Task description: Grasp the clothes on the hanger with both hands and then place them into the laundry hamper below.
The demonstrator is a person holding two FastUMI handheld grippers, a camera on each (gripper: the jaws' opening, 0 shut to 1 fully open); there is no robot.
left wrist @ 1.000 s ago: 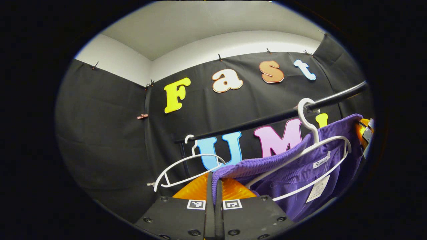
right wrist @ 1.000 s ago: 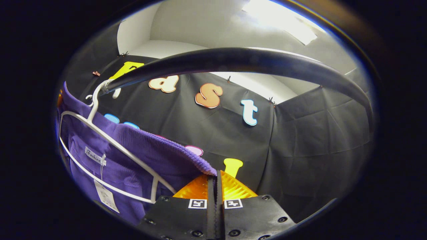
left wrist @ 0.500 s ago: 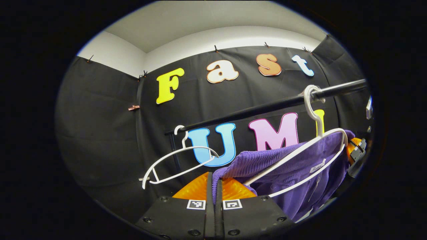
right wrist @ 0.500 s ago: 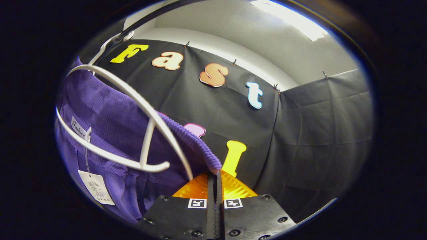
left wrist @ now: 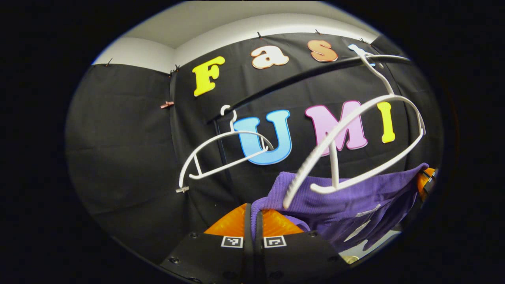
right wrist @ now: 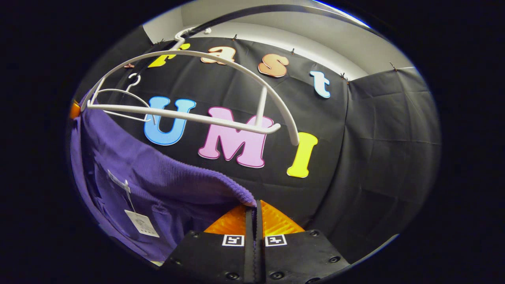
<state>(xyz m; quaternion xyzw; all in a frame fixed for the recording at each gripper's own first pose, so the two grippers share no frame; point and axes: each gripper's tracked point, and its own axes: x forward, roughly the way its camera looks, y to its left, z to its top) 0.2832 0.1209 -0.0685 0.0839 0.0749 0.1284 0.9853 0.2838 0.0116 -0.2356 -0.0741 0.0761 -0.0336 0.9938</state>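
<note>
Since a second ago, purple garment [left wrist: 355, 201] has slipped below hanger [left wrist: 355, 130] — freed.

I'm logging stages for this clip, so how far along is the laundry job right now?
Done: both grippers are clamped on the purple garment, the left gripper and right gripper each pinching a top edge, and it hangs clear below the white hanger, which is on the rail. In hand: carrying it down. Left: dropping it into the hamper.
</note>
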